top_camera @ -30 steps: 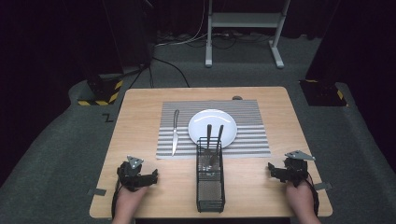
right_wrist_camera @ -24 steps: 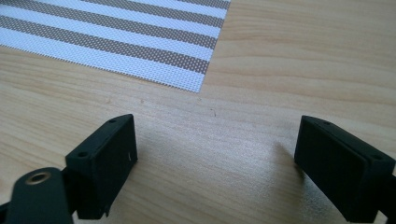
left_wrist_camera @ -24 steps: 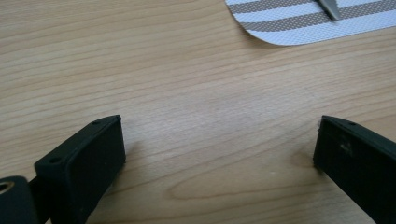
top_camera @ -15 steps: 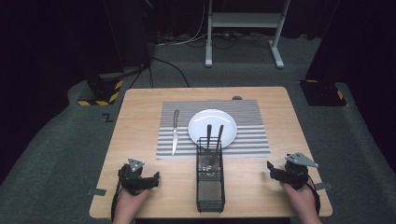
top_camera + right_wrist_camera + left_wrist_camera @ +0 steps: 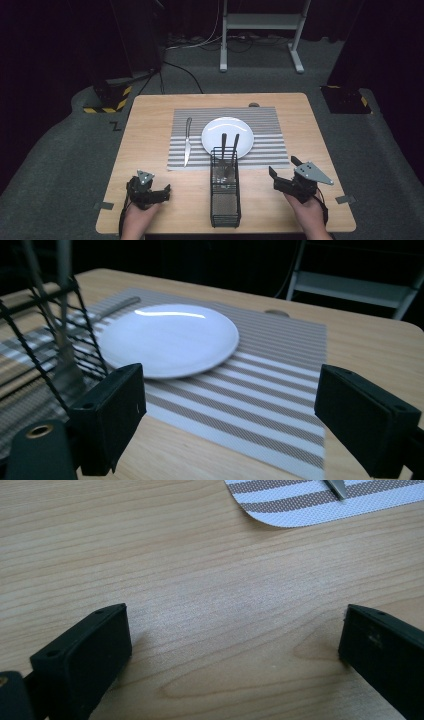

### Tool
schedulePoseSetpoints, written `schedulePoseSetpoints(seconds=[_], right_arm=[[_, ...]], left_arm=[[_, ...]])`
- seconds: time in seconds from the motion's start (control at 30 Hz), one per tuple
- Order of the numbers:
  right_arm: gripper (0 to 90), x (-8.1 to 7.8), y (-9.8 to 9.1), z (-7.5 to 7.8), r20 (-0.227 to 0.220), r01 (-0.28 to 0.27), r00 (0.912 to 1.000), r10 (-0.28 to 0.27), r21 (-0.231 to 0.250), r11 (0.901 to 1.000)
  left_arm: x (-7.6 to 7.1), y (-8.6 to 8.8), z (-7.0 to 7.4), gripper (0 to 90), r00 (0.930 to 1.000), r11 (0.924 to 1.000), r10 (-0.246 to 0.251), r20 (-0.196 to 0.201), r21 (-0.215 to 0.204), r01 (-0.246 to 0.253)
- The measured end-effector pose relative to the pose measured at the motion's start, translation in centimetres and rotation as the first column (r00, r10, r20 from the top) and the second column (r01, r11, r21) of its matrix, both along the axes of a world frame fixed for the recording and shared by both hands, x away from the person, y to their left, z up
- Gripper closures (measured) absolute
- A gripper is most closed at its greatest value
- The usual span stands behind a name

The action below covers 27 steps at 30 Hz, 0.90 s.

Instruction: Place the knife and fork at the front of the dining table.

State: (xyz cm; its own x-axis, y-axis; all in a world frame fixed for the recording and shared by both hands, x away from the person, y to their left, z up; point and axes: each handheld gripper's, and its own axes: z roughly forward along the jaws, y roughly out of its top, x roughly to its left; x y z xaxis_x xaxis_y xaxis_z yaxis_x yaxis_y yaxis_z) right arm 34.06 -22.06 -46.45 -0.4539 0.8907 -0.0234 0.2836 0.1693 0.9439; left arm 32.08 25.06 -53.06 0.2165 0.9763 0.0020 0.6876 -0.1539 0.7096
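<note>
A white plate (image 5: 227, 136) lies on a striped placemat (image 5: 265, 120), with a knife (image 5: 187, 141) to its left. In front of the plate stands a black wire caddy (image 5: 225, 197) with two utensil handles (image 5: 224, 143) sticking up. My left gripper (image 5: 165, 192) rests low at the table's front left, open over bare wood (image 5: 220, 580); its own view (image 5: 235, 630) catches the placemat corner (image 5: 320, 502) and the knife tip (image 5: 337, 486). My right gripper (image 5: 283, 167) is right of the caddy, open and empty. Between its jaws (image 5: 230, 405) I see the plate (image 5: 170, 337) and the caddy wire (image 5: 45, 340).
The wooden table (image 5: 150, 120) ends close behind both hands at the front edge. A small round disc (image 5: 254, 105) sits at the placemat's far edge. Beyond the table are a white metal stand (image 5: 260, 30), floor cables and dark equipment.
My right gripper has shifted slightly left and turned a little more toward the plate. The left gripper and the tableware have not moved.
</note>
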Motion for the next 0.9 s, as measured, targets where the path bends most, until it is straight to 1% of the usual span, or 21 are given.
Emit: schedulePoseSetpoints(seconds=[0.07, 0.1, 0.17, 0.2, 0.27, 0.3, 0.33, 0.4, 0.47, 0.53, 0.57, 0.6, 0.67, 0.73, 0.83, 0.9], right_arm=[[13.0, 0.1, 0.8, 0.5, 0.014, -0.021, 0.9997, 0.021, 0.024, 0.9995], [13.3, 0.1, 1.1, 0.7, 0.022, -0.028, 0.9994, 0.028, 0.021, 0.9994], [13.3, 0.2, 1.9, 1.2, 0.043, -0.037, 0.9984, 0.035, 0.037, 0.9986], [13.6, 0.2, 2.3, 1.5, 0.05, -0.046, 0.9978, 0.044, 0.048, 0.9978], [13.9, 0.5, 3.0, 2.0, 0.067, -0.083, 0.9947, 0.077, 0.082, 0.9932], [15.5, 0.6, 3.4, 2.2, 0.079, -0.099, 0.9927, 0.091, 0.097, 0.9904], [17.1, 0.6, 3.9, 2.5, 0.082, -0.098, 0.9926, 0.09, 0.104, 0.9897], [20.7, 0.9, 5.0, 3.0, 0.093, -0.108, 0.9908, 0.098, 0.107, 0.9884], [27.0, 1.0, 6.1, 3.3, 0.108, -0.115, 0.9888, 0.104, 0.11, 0.9872], [35.2, 1.2, 7.1, 3.6, 0.116, -0.125, 0.987, 0.111, 0.122, 0.9846], [40.8, 1.3, 7.5, 3.7, 0.127, -0.125, 0.986, 0.109, 0.127, 0.984], [47.2, 1.3, 8.0, 3.8, 0.139, -0.124, 0.9846, 0.107, 0.123, 0.9847], [57.3, 1.5, 8.9, 3.9, 0.156, -0.129, 0.9814, 0.111, 0.114, 0.985], [64.7, 1.8, 9.7, 3.9, 0.16, -0.127, 0.981, 0.11, 0.101, 0.9867], [69.8, 2.3, 10.7, 4.0, 0.15, -0.126, 0.9826, 0.11, 0.108, 0.9861], [70.8, 2.5, 11.2, 3.9, 0.143, -0.119, 0.9843, 0.104, 0.103, 0.9876]], left_arm=[[0.0, 0.0, 0.0, 0.7, 1.0, 1.0, 0.001, 0.0, 0.0, -0.001], [0.0, 0.0, 0.0, 0.6, 1.0, 1.0, 0.001, 0.0, 0.0, -0.001], [0.0, 0.0, 0.0, 0.6, 1.0, 1.0, 0.001, 0.0, 0.0, -0.001], [0.0, 0.0, 0.0, 0.6, 1.0, 1.0, 0.001, 0.0, 0.0, -0.001], [0.0, 0.0, 0.0, 0.6, 1.0, 1.0, 0.001, 0.0, 0.0, -0.001], [0.0, 0.0, 0.0, 0.6, 1.0, 1.0, 0.001, 0.0, 0.0, -0.001], [0.0, 0.0, 0.0, 0.6, 1.0, 1.0, 0.001, 0.0, 0.0, -0.001], [0.0, 0.0, 0.0, 0.6, 1.0, 1.0, 0.0, 0.0, 0.001, 0.0], [0.0, 0.0, 0.0, 0.6, 1.0, 1.0, 0.001, 0.0, 0.0, -0.001], [0.0, 0.0, 0.0, 0.6, 1.0, 1.0, 0.0, -0.001, 0.0, 0.0], [0.0, 0.0, 0.0, 0.6, 1.0, 1.0, -0.001, 0.0, 0.0, 0.001], [0.0, 0.0, 0.0, 0.6, 1.0, 1.0, -0.001, -0.001, 0.0, 0.001], [0.0, 0.0, 0.0, 0.5, 1.0, 1.0, -0.002, -0.001, -0.001, 0.002], [0.0, 0.0, 0.0, 0.3, 1.0, 1.0, -0.006, -0.001, -0.003, 0.006], [0.0, 0.0, 0.0, 0.2, 1.0, 1.0, -0.007, -0.002, -0.002, 0.007], [0.0, 0.0, 0.0, 0.3, 1.0, 1.0, -0.007, -0.001, -0.003, 0.007]])
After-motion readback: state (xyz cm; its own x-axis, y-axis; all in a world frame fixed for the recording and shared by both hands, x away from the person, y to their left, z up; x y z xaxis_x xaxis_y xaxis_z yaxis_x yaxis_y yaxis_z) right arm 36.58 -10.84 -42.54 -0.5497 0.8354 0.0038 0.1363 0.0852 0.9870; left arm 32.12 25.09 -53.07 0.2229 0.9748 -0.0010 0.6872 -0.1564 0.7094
